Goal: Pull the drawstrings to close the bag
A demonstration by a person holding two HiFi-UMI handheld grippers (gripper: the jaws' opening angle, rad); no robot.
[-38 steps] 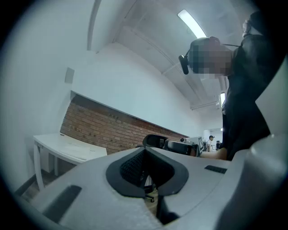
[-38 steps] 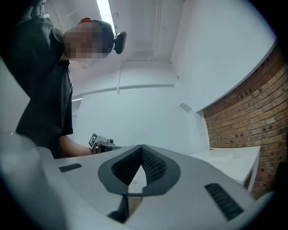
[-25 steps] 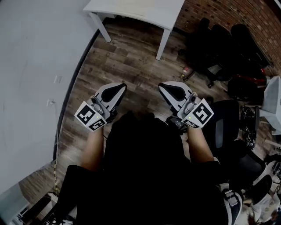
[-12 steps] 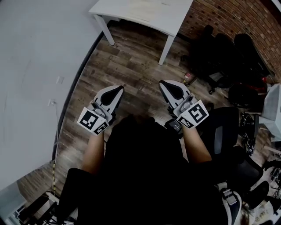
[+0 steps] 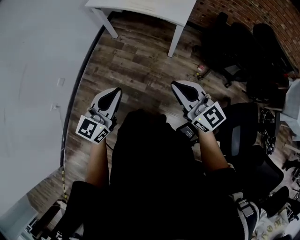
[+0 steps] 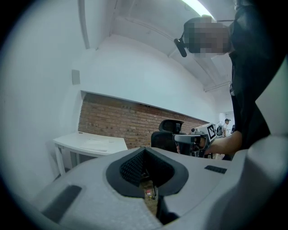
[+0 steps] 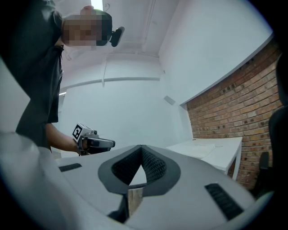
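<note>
Holds the left gripper and the right gripper roughly level and side by side in front of the body, well apart, above a wood-plank floor. Keeps neither on anything: jaws pressed together on both, empty, plain in each gripper view. Points both toward a white table near a brick wall, with black office chairs off to the right. Carries a square-marker cube at the back of each gripper, close to the wrists. Cannot place the bag: found in no view.
</note>
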